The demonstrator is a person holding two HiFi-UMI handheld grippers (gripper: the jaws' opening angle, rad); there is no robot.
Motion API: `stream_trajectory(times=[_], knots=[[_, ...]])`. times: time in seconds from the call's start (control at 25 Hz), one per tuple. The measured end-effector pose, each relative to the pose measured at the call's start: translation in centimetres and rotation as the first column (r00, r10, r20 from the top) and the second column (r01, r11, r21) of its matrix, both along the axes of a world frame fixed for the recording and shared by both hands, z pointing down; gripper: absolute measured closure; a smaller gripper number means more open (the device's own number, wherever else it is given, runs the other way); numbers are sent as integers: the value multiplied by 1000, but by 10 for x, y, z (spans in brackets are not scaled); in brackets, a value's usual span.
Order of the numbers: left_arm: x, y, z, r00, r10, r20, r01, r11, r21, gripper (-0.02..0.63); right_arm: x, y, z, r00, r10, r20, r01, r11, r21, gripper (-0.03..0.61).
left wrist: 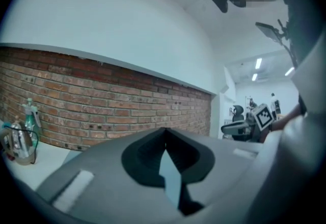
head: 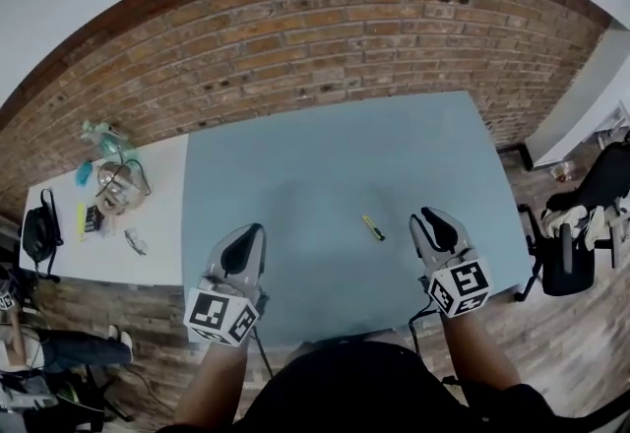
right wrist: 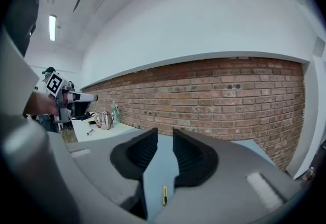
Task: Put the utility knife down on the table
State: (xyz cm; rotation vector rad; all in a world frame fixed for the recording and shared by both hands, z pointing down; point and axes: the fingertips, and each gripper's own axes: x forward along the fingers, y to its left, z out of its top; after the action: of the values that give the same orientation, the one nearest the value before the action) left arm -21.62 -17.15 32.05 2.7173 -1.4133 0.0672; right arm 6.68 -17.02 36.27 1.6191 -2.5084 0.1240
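Observation:
The yellow utility knife (head: 373, 227) lies flat on the blue-grey table (head: 325, 146), nearer the front edge and a little right of the middle. My right gripper (head: 429, 217) hovers just to its right, jaws open with a narrow gap and nothing between them. In the right gripper view the knife (right wrist: 164, 195) shows on the table below, through the gap of the right gripper (right wrist: 165, 139). My left gripper (head: 255, 230) hangs over the table's front left, well apart from the knife. In the left gripper view the left gripper (left wrist: 164, 131) has its tips touching, holding nothing.
A white side table (head: 157, 224) adjoins on the left, carrying bottles, a glass pot (head: 113, 187) and small items. A black bag (head: 39, 232) hangs at its end. A brick wall (head: 345, 47) runs behind. A black chair (head: 581, 234) stands at the right.

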Motion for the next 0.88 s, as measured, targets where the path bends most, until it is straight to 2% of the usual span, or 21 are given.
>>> stream_trajectory(times=[0.24,0.36,0.52,0.68,0.88], knots=[[8,21,0,999,35,-18,-35,999,-5,611,0,18,-29,1000,11,9,-11,998,68,494],[11,24,-2,998,45,-40,-45,999,-8,611,-4,27,-30,1000,7,18,-8,998,65,502],[16,24,-10,997,70,-25,-70,997,17,611,-9,37,-26,1000,-1,0,1,998,66,535],[15,23,-15,998,56,-20,-55,997,50,611,-10,41,-27,1000,8,-3,-7,998,65,575],[10,27,-8,999,42,-8,-42,998,45,611,-13,43,-33,1000,-5,-13,6,995,100,577]])
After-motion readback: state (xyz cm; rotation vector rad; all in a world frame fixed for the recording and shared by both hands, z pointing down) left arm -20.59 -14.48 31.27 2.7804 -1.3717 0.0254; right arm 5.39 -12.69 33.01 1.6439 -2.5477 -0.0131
